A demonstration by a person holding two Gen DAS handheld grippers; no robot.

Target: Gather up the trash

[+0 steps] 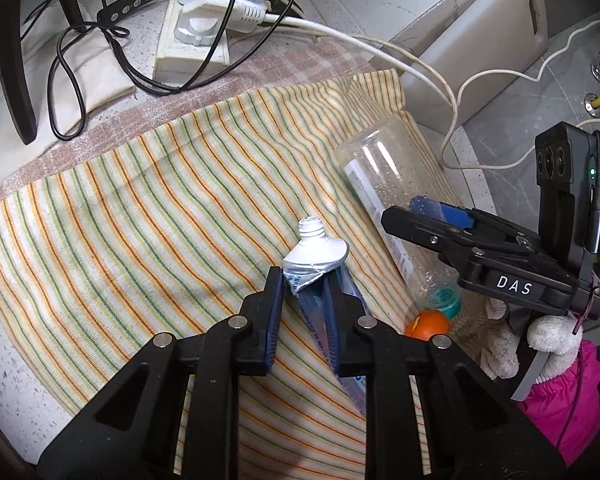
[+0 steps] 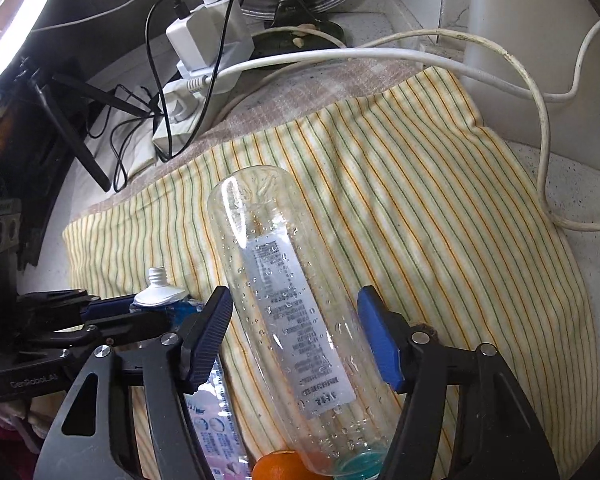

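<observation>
A squeezed toothpaste tube [image 1: 320, 254] with no cap lies on a striped cloth [image 1: 140, 208]. My left gripper [image 1: 306, 280] is shut on the tube just below its neck. A clear empty plastic bottle [image 2: 284, 296] with a teal cap lies on the cloth to the right of the tube; it also shows in the left wrist view [image 1: 384, 184]. My right gripper [image 2: 294, 304] is open, its blue pads on either side of the bottle and apart from it. The tube [image 2: 160, 292] and the left gripper [image 2: 112, 312] show at the left of the right wrist view.
An orange round object [image 1: 427, 325] lies by the bottle's cap. A white power strip with plugs [image 1: 196, 36], black cables [image 1: 84, 60] and a white cord [image 1: 420, 72] lie behind the cloth. A white container [image 1: 480, 36] stands back right. A black stand leg [image 1: 12, 80] is far left.
</observation>
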